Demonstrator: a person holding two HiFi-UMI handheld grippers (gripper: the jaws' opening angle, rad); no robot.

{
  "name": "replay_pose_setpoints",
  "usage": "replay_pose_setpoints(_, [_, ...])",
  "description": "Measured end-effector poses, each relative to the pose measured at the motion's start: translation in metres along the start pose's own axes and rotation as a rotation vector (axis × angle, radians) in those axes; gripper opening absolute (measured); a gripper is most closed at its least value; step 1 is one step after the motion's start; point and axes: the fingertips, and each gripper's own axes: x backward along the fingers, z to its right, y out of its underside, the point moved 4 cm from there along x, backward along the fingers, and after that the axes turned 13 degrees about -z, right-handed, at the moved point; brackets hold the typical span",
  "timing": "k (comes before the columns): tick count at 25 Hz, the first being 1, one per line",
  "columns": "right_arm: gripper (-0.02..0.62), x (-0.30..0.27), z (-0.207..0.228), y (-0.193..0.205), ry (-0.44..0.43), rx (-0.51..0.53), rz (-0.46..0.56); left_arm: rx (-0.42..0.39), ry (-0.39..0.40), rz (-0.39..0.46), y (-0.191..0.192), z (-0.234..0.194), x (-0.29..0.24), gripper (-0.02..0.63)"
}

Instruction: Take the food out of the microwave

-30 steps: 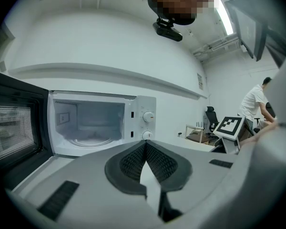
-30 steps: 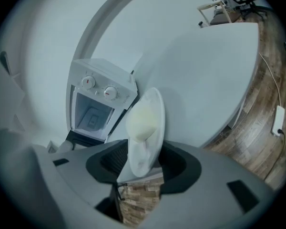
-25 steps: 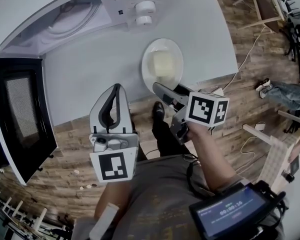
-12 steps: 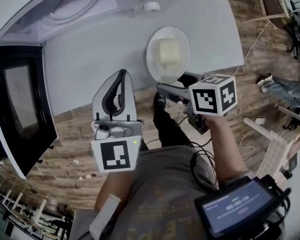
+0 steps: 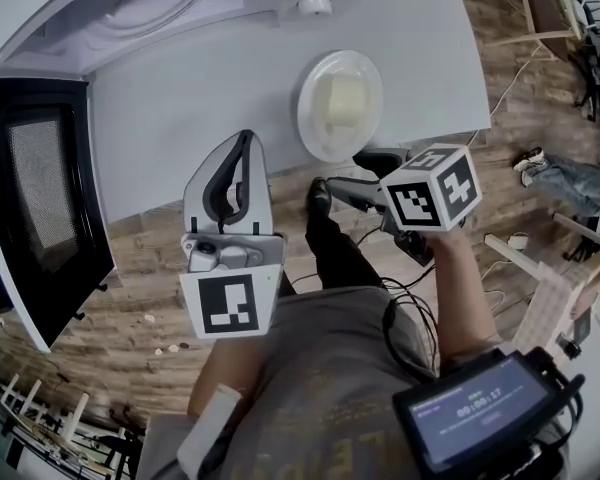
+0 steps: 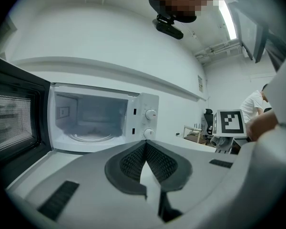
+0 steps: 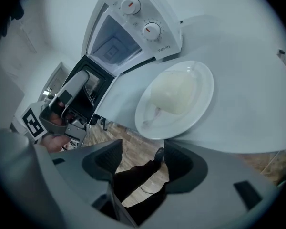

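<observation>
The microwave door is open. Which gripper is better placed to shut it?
Probably the left gripper: it faces the microwave, and the open door hangs on its side. The right gripper, whose empty jaws stand apart and have just been closing somewhat, is by the plate, farther away.

Lab or office-type room around me, not a home kitchen: microwave (image 6: 100, 120) on a bare white table (image 5: 180, 108), wood-plank floor (image 5: 130, 288) with loose cables (image 5: 492, 108), bare wooden frames (image 5: 528, 13), strip ceiling light (image 6: 227, 20), another person (image 5: 575, 186) nearby.
</observation>
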Motion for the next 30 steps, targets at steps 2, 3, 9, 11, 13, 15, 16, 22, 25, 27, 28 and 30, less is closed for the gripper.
replay_pose_setpoints(2, [0.284, -0.002, -0.002, 0.002, -0.012, 0.006, -0.004, 0.002, -0.002, 0.002, 0.0, 0.0, 0.001, 0.006])
replay_pose_setpoints(3, [0.284, -0.003, -0.002, 0.005, -0.013, 0.006, -0.007, 0.001, -0.003, 0.002, 0.0, 0.0, 0.001, 0.006])
replay_pose_setpoints(9, [0.28, 0.01, -0.011, 0.033, -0.069, -0.021, 0.039, -0.015, -0.015, 0.019, -0.01, 0.002, 0.016, 0.006])
replay_pose_setpoints(11, [0.266, 0.021, -0.023, 0.033, -0.14, -0.025, 0.109, -0.019, -0.022, 0.027, -0.015, 0.004, 0.022, 0.006])
replay_pose_setpoints(13, [0.227, 0.038, -0.038, 0.025, -0.231, -0.012, 0.217, -0.031, -0.027, 0.037, -0.021, 0.008, 0.028, 0.006])
replay_pose_setpoints(15, [0.177, 0.062, -0.057, 0.011, -0.307, 0.033, 0.356, -0.05, -0.035, 0.053, -0.03, 0.013, 0.035, 0.006])
replay_pose_setpoints(16, [0.144, 0.074, -0.067, 0.003, -0.324, 0.074, 0.43, -0.056, -0.044, 0.062, -0.036, 0.015, 0.039, 0.006])
replay_pose_setpoints(22, [0.081, 0.144, -0.136, -0.041, -0.088, 0.384, 0.863, -0.061, -0.168, 0.121, -0.077, 0.015, 0.075, 0.006])
replay_pose_setpoints(25, [0.067, 0.167, -0.171, -0.054, 0.058, 0.498, 1.025, -0.06, -0.261, 0.147, -0.099, 0.009, 0.097, 0.006])
replay_pose_setpoints(27, [0.062, 0.179, -0.189, -0.062, 0.091, 0.541, 1.083, -0.062, -0.312, 0.19, -0.115, 0.007, 0.112, 0.006])
replay_pose_setpoints(28, [0.061, 0.184, -0.197, -0.066, 0.097, 0.559, 1.101, -0.062, -0.332, 0.213, -0.121, 0.007, 0.119, 0.006])
replay_pose_setpoints(30, [0.049, 0.191, -0.21, -0.07, 0.117, 0.597, 1.123, -0.066, -0.363, 0.254, -0.132, 0.01, 0.131, 0.006])
